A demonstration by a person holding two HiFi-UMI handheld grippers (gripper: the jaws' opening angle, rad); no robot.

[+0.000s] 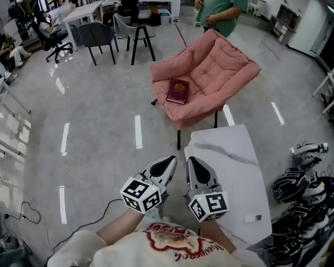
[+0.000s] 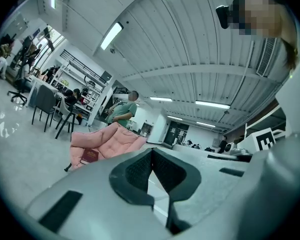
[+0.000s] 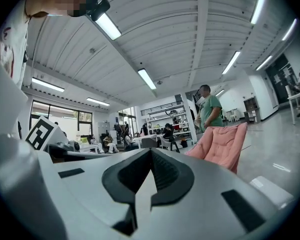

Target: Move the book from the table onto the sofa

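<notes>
A dark red book [image 1: 177,90] lies flat on the seat of the pink cushioned sofa chair [image 1: 211,71]; the left gripper view catches the same book [image 2: 89,156] on the pink chair [image 2: 112,140]. Both grippers are held close to my body, well short of the chair. My left gripper [image 1: 166,163] is shut and empty, pointing level; its jaws meet in the left gripper view. Beside it my right gripper [image 1: 193,163] is shut with nothing in it, over the near corner of the white table [image 1: 234,166]. The pink chair [image 3: 224,144] shows at the right of the right gripper view.
A person in a green shirt [image 1: 222,4] stands behind the chair. Black chairs [image 1: 97,38] and desks are at the back left. Helmets and gear [image 1: 300,188] are piled at the right of the table. A small white item [image 1: 254,218] lies on the table's near end.
</notes>
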